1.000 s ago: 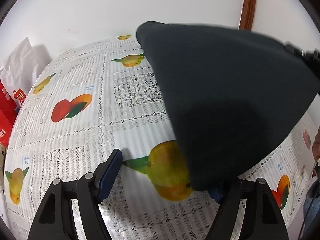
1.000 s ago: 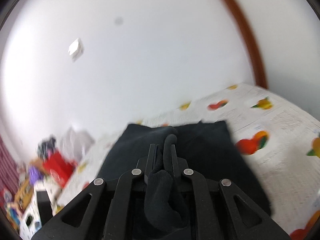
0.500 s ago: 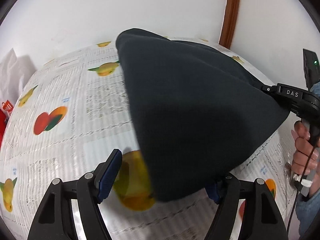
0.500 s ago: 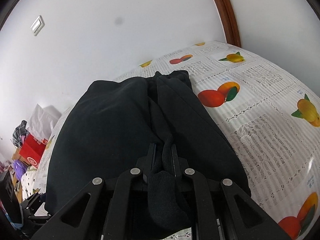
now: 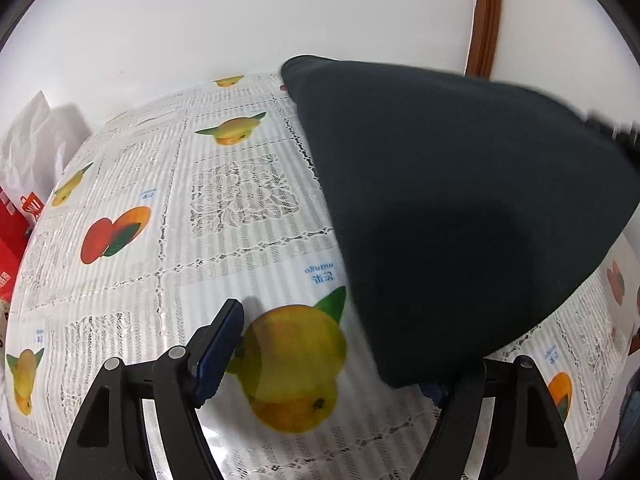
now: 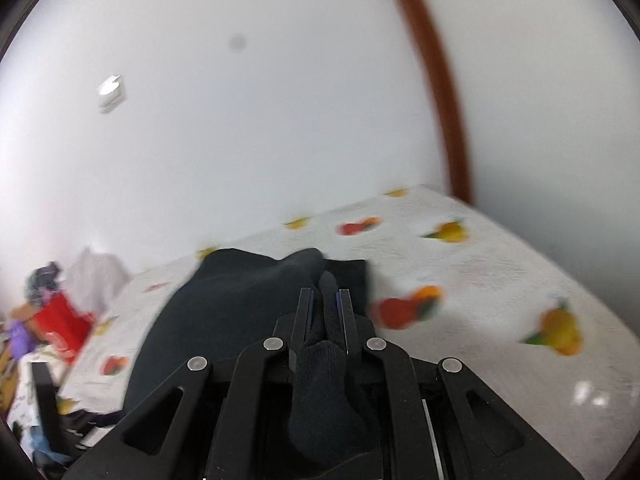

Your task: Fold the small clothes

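My right gripper (image 6: 325, 300) pinched the black cloth (image 5: 460, 208) at 3 o'clock while my left gripper (image 5: 332, 344) was opening, nothing between its fingers.

Bright, even indoor light; strong fisheye bending in both views.

The white wall (image 5: 280, 20) is softly lit, darkening to a black ring at the lens edges. The left wrist view is mostly sharp, with glare on the glossy tablecloth (image 5: 168, 408) and a smeared edge on the dark garment (image 5: 460, 208). The right wrist view is motion-blurred throughout (fruit prints streaked, background clutter soft), with small highlights at lower right.
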The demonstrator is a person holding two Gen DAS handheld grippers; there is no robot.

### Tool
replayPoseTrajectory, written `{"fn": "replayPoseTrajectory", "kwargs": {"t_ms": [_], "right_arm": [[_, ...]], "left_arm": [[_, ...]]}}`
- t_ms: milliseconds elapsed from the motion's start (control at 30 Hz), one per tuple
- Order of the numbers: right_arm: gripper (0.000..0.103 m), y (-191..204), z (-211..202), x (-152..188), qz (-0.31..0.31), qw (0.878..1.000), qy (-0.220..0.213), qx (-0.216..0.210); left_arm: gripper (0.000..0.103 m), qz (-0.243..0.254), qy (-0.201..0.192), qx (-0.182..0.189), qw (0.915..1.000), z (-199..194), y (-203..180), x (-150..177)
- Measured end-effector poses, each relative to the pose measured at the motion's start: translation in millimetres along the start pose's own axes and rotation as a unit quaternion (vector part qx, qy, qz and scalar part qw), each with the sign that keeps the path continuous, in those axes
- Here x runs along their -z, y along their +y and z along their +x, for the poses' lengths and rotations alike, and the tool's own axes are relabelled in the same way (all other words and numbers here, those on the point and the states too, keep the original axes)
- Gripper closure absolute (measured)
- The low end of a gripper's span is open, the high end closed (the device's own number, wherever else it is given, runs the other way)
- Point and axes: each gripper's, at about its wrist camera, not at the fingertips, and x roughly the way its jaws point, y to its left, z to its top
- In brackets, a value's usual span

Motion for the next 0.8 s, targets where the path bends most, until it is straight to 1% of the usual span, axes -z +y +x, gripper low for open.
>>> {"fn": "replayPoseTrajectory", "kwargs": {"t_ms": [100,133,167,233,267,300,333,367,400,433,467,500,533,567,600,633,667,700,800], "right_arm": [[0.092,-20.8,30.6,23.7,0.015,0.995,0.091,0.023],[0.091,-21.9,35.3,30.4,0.011,0.994,0.104,0.028],[0.089,-21.8,34.7,33.0,0.007,0.994,0.104,0.034],[0.078,-22.5,23.6,31.3,0.009,0.994,0.095,0.047],[0.074,-24.0,17.3,30.2,0.014,0.994,0.094,0.048],[0.068,-24.5,12.7,29.5,0.021,0.994,0.096,0.049],[0.062,-26.3,9.1,30.3,0.028,0.994,0.100,0.046],[0.060,-27.8,8.9,32.7,0.033,0.992,0.111,0.042],[0.058,-28.3,11.4,35.6,0.034,0.991,0.122,0.040],[0.058,-31.3,12.1,39.0,0.032,0.991,0.124,0.040],[0.058,-30.6,13.8,40.2,0.032,0.991,0.123,0.043],[0.061,-30.4,16.0,40.3,0.032,0.991,0.122,0.042],[0.080,-27.9,19.8,38.9,0.032,0.992,0.121,0.029],[0.090,-24.2,23.1,38.5,0.029,0.992,0.121,0.011],[0.090,-19.5,26.0,37.8,0.022,0.993,0.115,0.017],[0.091,-13.2,29.2,36.6,0.010,0.994,0.108,0.027],[0.091,-7.3,33.4,34.9,0.001,0.994,0.105,0.027],[0.091,-3.4,36.4,33.2,-0.001,0.994,0.104,0.024],[0.091,11.1,48.1,25.2,0.012,0.994,0.108,-0.011]], "left_arm": [[0.027,0.005,-0.002,-0.004,1.0000,-1.2,-1.3,1.6],[0.027,0.005,-0.001,-0.004,1.0000,-1.5,-1.3,1.9],[0.027,0.004,-0.001,-0.002,1.0000,-1.8,-0.8,2.0],[0.029,0.002,0.001,0.007,1.0000,-1.7,1.3,1.0],[0.030,-0.001,0.003,0.011,0.9999,-2.8,2.1,0.6],[0.031,-0.001,0.001,0.013,0.9999,-3.6,1.4,0.7],[0.036,-0.001,-0.001,0.015,0.9999,-4.9,-0.1,0.9],[0.041,0.003,-0.007,0.018,0.9998,-6.2,-1.7,1.9],[0.043,0.010,-0.012,0.016,0.9997,-7.5,-4.7,3.3],[0.050,0.013,-0.015,0.016,0.9997,-9.2,-7.2,4.3],[0.064,0.018,-0.017,0.023,0.9994,-11.0,-10.0,5.0],[0.071,0.020,-0.018,0.034,0.9991,-13.0,-12.3,5.5],[0.087,0.020,-0.019,0.040,0.9988,-13.7,-13.7,5.4],[0.090,0.022,-0.020,0.042,0.9987,-15.6,-15.9,6.0],[0.091,0.026,-0.024,0.031,0.9989,-17.6,-17.5,6.2],[0.092,0.027,-0.025,0.028,0.9989,-18.8,-17.3,5.7],[0.092,0.024,-0.026,0.027,0.9990,-21.1,-14.3,6.1],[0.092,0.021,-0.025,0.026,0.9991,-22.6,-11.7,6.6],[0.092,0.009,-0.024,0.014,0.9996,-30.4,3.3,10.9]]}}
